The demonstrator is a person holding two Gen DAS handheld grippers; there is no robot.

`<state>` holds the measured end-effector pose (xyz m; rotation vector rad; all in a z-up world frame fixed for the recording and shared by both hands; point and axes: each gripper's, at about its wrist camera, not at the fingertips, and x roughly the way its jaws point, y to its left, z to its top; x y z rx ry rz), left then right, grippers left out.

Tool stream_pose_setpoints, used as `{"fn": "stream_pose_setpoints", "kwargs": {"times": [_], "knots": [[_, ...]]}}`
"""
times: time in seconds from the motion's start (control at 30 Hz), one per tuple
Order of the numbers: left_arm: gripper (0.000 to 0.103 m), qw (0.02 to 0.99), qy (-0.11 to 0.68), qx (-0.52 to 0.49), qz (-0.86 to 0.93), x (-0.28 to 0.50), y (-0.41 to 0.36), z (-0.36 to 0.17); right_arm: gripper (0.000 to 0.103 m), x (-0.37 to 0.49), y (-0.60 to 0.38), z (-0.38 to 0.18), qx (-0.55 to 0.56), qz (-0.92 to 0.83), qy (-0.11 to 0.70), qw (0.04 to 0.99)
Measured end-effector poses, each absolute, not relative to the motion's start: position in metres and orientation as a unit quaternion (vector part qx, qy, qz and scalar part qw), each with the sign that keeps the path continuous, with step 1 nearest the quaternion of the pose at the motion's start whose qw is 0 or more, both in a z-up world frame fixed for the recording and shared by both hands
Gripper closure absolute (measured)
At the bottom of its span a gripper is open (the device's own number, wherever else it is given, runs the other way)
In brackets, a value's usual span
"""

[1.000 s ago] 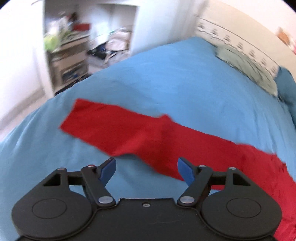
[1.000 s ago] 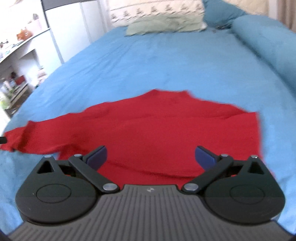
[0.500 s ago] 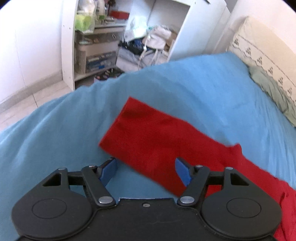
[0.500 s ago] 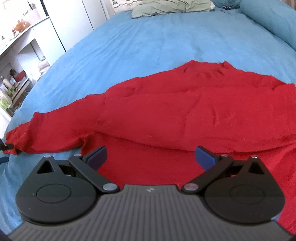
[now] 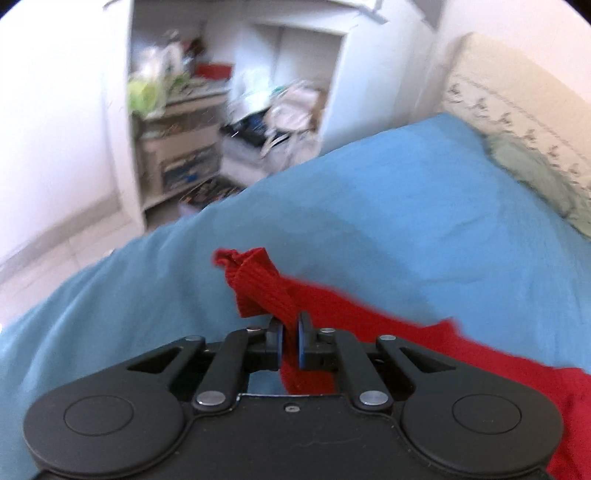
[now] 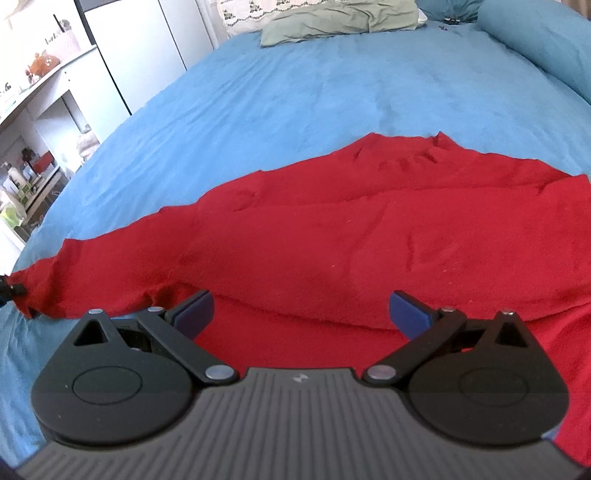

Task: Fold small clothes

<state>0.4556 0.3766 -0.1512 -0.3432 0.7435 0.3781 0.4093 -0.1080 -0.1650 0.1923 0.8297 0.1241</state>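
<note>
Red sweater lies flat on the blue bedspread, long axis left-right. Left gripper is pinched on the ribbed sleeve cuff, lifted off the bed at the far left end. Right gripper is spread wide, low over the body. Fold likely runs rightward, sleeve onto body.

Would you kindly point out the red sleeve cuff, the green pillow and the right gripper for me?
red sleeve cuff (image 5: 255, 284), left wrist view, on the ribbed end bunched beyond the shut fingers.
green pillow (image 6: 332, 18), right wrist view, on its creased top face.
right gripper (image 6: 301, 314), right wrist view, midway between its open fingertips.
</note>
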Motion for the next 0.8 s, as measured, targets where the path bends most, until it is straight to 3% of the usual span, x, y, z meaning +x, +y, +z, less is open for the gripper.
{"fn": "stream_pose_setpoints", "kwargs": {"times": [0.2,0.43,0.57,0.8], "knots": [[0.096,0.932,0.322,-0.124,0.114,0.456,0.294,-0.079,0.000,0.407,-0.145,-0.143,0.087,0.060,0.389,0.915],[0.096,0.948,0.298,-0.106,-0.037,0.461,0.137,-0.026,0.000,0.401,-0.199,-0.116,0.094,0.060,0.369,0.923],[0.096,0.945,0.302,-0.072,-0.101,0.462,0.038,-0.044,0.000,0.392,-0.245,-0.105,0.118,0.059,0.362,0.923],[0.096,0.915,0.374,-0.042,-0.146,0.464,-0.089,-0.132,0.000,0.375,-0.323,-0.122,0.149,0.052,0.365,0.918]]}}
